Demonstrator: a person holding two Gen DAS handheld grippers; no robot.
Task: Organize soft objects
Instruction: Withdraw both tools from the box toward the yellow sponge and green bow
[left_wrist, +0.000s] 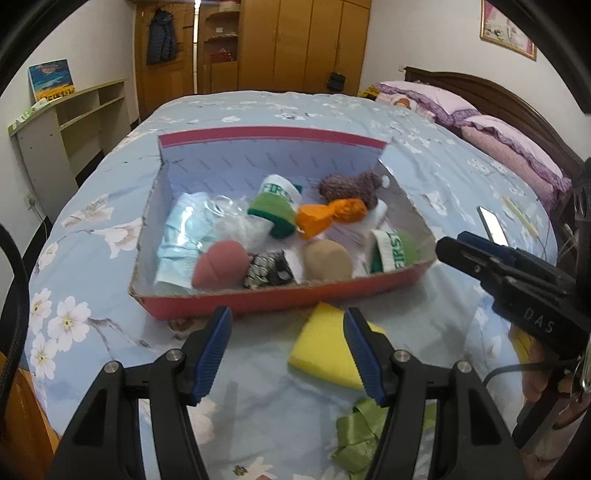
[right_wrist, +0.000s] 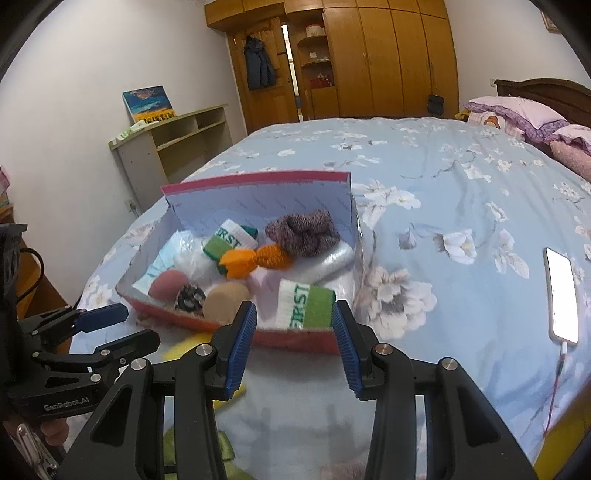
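Note:
A red cardboard box (left_wrist: 280, 301) (right_wrist: 295, 338) lies on the bed and holds several soft items: green-and-white rolled socks (left_wrist: 275, 206) (right_wrist: 304, 302), an orange cloth (left_wrist: 330, 218), a brown knit piece (left_wrist: 349, 188) (right_wrist: 303, 232), a pink sponge (left_wrist: 219, 264), a tan sponge (left_wrist: 327, 260) and face masks (left_wrist: 181, 240). A yellow sponge (left_wrist: 323, 345) lies on the bed just in front of the box, beside my left gripper's right finger. A green cloth (left_wrist: 356, 439) lies nearer still. My left gripper (left_wrist: 288, 354) is open and empty. My right gripper (right_wrist: 293, 343) is open and empty at the box's near wall.
The bed (right_wrist: 424, 177) has a blue flowered cover. A lit phone (right_wrist: 561, 295) on a cable lies to the right. Purple pillows (left_wrist: 491, 129) sit at the headboard. A low shelf (left_wrist: 70, 122) stands by the left wall, wardrobes (right_wrist: 369, 55) behind.

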